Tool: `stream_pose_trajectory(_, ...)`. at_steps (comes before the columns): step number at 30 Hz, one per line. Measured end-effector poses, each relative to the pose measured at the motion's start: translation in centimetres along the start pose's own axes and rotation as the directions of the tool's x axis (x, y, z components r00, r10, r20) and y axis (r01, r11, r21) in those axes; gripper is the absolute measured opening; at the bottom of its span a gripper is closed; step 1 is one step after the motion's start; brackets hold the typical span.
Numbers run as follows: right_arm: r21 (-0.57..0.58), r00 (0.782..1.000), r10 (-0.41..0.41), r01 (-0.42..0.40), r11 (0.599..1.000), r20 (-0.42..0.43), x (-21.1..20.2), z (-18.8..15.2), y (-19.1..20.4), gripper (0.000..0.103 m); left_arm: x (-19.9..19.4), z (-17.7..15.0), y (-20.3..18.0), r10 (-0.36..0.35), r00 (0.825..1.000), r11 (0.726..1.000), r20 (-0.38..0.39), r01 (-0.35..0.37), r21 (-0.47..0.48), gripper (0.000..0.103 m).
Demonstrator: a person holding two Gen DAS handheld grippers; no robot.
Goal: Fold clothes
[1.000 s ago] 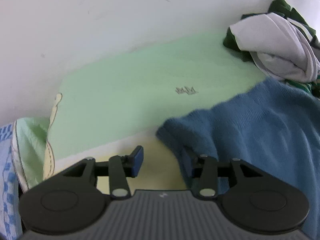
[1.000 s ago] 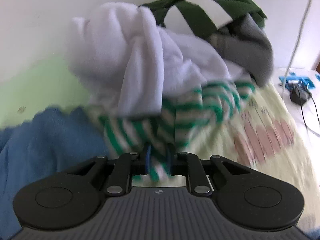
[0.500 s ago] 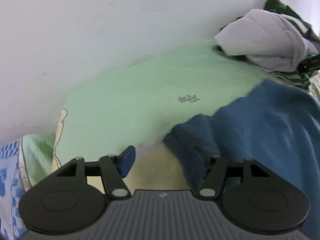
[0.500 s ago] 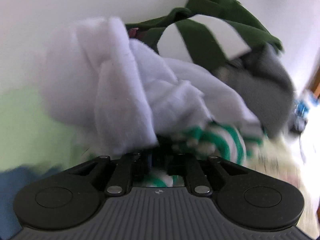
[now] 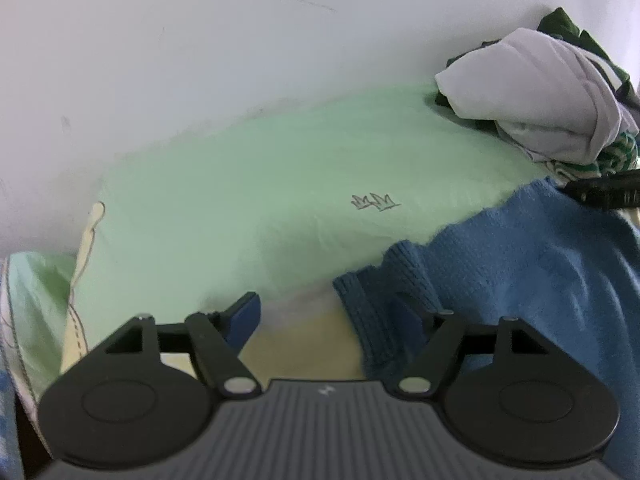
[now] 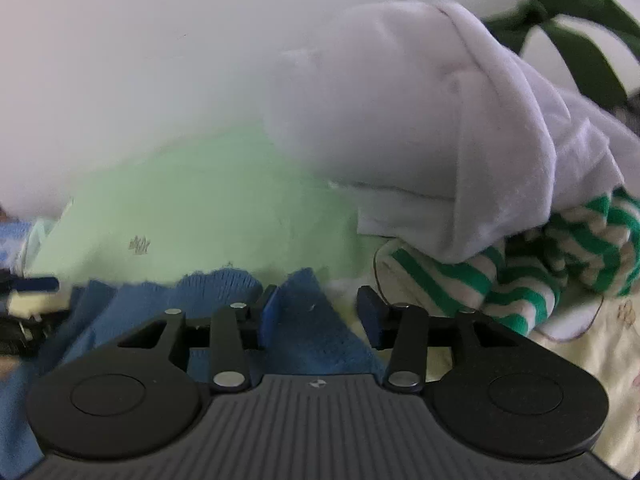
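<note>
- One blue knitted sweater (image 5: 520,280) is lying spread over the near part of the bed, its ribbed edge (image 5: 372,320) reaching toward the pale green sheet (image 5: 240,200) and curling up a little.
- Both grippers are opening at this moment. The left gripper (image 5: 332,316) is standing wide, with the ribbed edge lying between its blue pads but not pressed by them, so I judge the knit is free.
- The right gripper (image 6: 316,312) is also parting, with a point of the blue knit (image 6: 308,320) lying between its pads and none of it clamped.
- Risk, as I judge it: thick, loose knit is likely to sag and bunch when lifted by one edge, so a shallow bite on the rib could be slipping off mid-fold.
- Another risk: the right gripper is working just beside the heap of unfolded clothes, where a white garment (image 6: 460,120) is sitting on a green-and-white striped one (image 6: 520,276); a careless closing could be catching a striped fold together with the sweater.
- Dark green fabric (image 6: 568,28) is draping behind that heap, against the white wall (image 5: 200,40).
- Sheet with a small crown print (image 5: 375,201) is lying bare beyond the sweater, offering room for the fold.
</note>
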State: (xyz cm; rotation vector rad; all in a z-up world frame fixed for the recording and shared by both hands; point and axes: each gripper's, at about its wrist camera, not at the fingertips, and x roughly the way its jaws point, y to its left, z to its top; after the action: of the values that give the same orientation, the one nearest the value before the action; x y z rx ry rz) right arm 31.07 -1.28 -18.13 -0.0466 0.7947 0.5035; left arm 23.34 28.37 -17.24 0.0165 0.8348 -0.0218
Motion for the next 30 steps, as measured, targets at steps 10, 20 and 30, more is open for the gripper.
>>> stream_pose_trajectory(10, 0.023, 0.972, -0.163, 0.161, 0.987, 0.172, -4.9, 1.6, -3.4, 0.005, -1.5, 0.6, -1.3, 0.023, 0.999, 0.997, 0.041, -0.025, 0.067, 0.005)
stream_pose_trajectory(20, -0.004, 0.970, -0.189, 0.192, 0.981, 0.155, -1.2, -0.1, -5.4, 0.031, -1.6, 1.2, 3.0, -0.066, 0.998, 0.995, -0.025, 0.064, -0.079, 0.015)
stream_pose_trajectory(30, 0.077, 0.984, -0.118, 0.109, 0.991, 0.130, -3.8, 0.3, -6.5, 0.047, 0.9, 1.9, -4.0, -0.119, 0.993, 0.990, -0.004, 0.119, 0.077, 0.057)
